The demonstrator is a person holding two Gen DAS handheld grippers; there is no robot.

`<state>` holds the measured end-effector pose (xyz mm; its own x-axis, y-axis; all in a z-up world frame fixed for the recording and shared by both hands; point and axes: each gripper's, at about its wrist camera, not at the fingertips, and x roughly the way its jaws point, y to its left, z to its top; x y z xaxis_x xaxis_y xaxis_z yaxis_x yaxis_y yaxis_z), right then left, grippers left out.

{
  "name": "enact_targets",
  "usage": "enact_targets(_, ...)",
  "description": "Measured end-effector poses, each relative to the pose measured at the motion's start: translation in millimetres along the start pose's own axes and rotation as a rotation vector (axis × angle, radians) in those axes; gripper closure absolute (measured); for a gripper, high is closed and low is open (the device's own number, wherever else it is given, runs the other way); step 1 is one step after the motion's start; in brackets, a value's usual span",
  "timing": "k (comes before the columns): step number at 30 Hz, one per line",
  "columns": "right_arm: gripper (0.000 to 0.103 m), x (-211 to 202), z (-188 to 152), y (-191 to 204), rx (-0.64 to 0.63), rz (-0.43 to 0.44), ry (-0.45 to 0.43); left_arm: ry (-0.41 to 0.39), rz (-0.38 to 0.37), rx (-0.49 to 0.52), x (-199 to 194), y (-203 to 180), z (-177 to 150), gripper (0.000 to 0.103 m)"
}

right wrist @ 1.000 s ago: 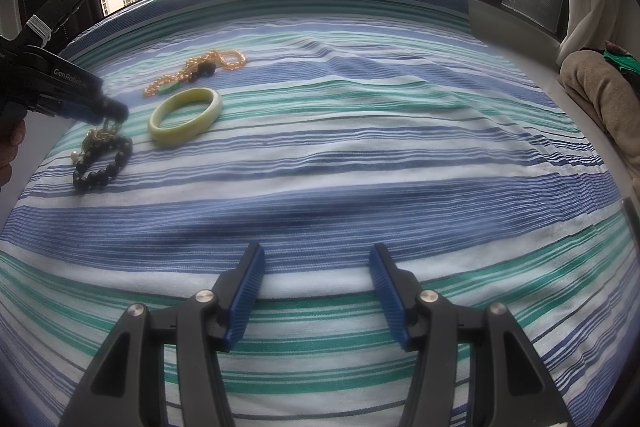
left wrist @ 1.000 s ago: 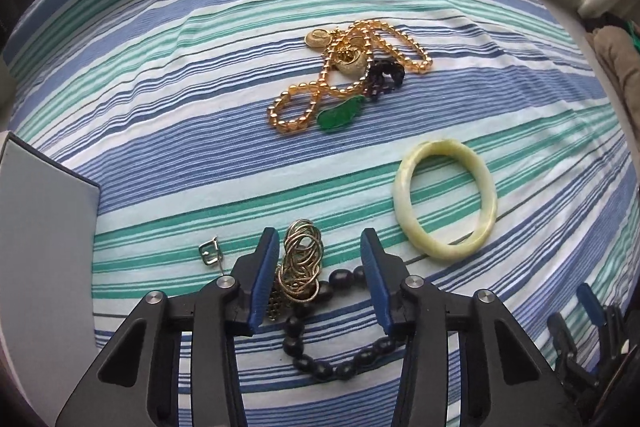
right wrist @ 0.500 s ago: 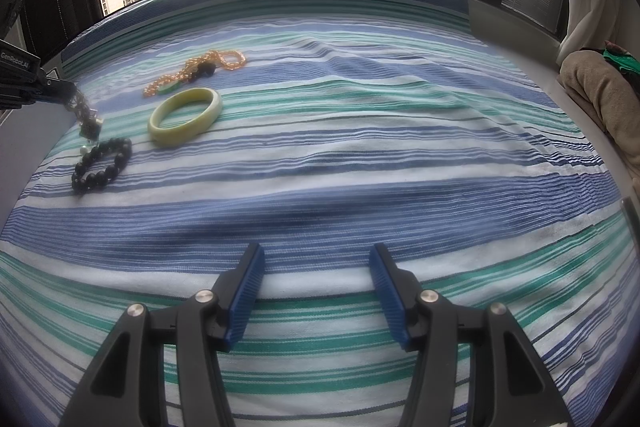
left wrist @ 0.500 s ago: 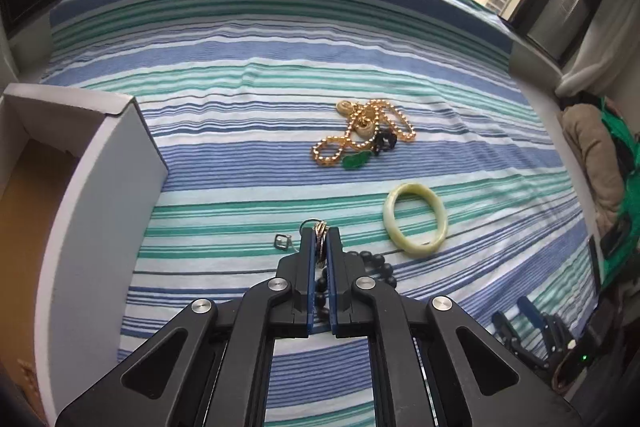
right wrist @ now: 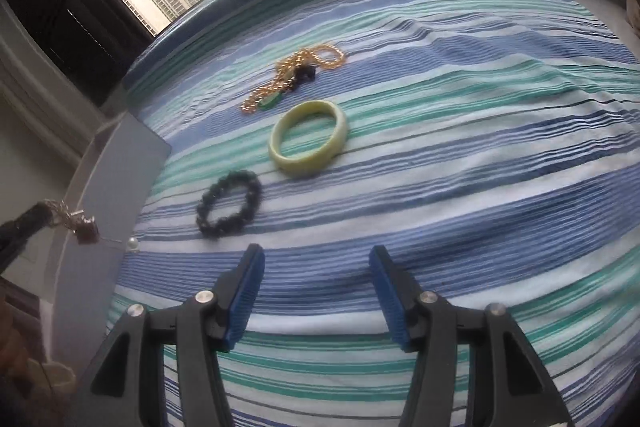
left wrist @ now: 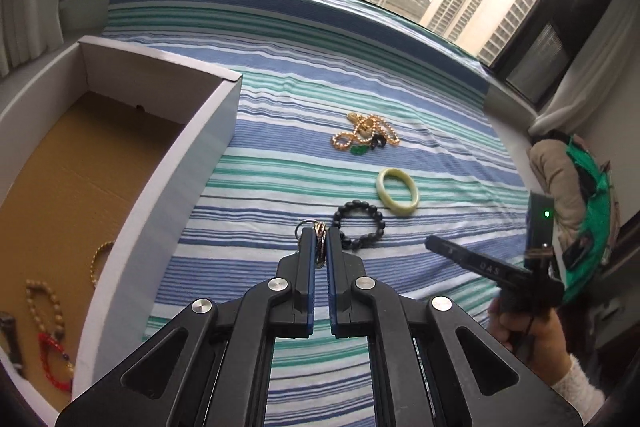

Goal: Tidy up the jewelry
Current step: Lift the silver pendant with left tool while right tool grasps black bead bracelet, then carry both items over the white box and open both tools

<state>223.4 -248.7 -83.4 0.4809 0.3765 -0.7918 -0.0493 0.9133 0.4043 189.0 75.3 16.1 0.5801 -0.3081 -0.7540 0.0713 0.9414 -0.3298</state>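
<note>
My left gripper (left wrist: 319, 235) is shut on a bunch of gold rings (left wrist: 319, 231) and holds it above the striped bedspread, right of the white box (left wrist: 160, 195). In the right wrist view the bunch (right wrist: 76, 221) dangles from the left gripper's tip with a pearl end. A black bead bracelet (left wrist: 360, 225) (right wrist: 230, 205), a pale green bangle (left wrist: 397, 197) (right wrist: 308, 139) and a gold bead necklace with green pendant (left wrist: 364, 137) (right wrist: 292, 79) lie on the bed. My right gripper (right wrist: 316, 267) is open and empty, just short of the black bracelet.
The white box has a brown floor holding several bracelets, wooden (left wrist: 44, 303) and red (left wrist: 54, 363). The right gripper's handle and hand (left wrist: 516, 291) show at the right. A window ledge runs behind the bed. Clothes (left wrist: 568, 179) lie at the right.
My left gripper shut on the gold rings and lifted them up and back, toward the box side. My right gripper moved nearer the black bracelet and bangle, still open.
</note>
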Motion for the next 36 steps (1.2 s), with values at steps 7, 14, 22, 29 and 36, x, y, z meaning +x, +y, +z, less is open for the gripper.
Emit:
enact_targets(7, 0.067, 84.6, 38.1, 67.3, -0.060, -0.138, 0.121, -0.034, 0.016, -0.044, -22.6, 16.5, -27.1, 0.100)
enact_targets(14, 0.091, 74.5, 32.2, 90.1, -0.186, -0.219, 0.047, -0.059, -0.016, -0.075, -52.9, 29.5, -32.4, 0.100)
enact_targets(22, 0.091, -25.3, 45.6, 178.8, -0.429, -0.078, -0.103, -0.144, -0.074, -0.125, -131.3, 48.5, -14.7, 0.100)
enact_targets(29, 0.091, -59.8, 49.6, 285.5, -0.586, 0.090, -0.165, -0.222, 0.097, -0.186, -161.7, 108.7, -1.9, 0.100)
enact_targets(36, 0.091, 7.0, 19.5, 375.6, -0.688, 0.197, -0.055, -0.139, 0.246, -0.284, -103.7, 181.2, -7.5, 0.100)
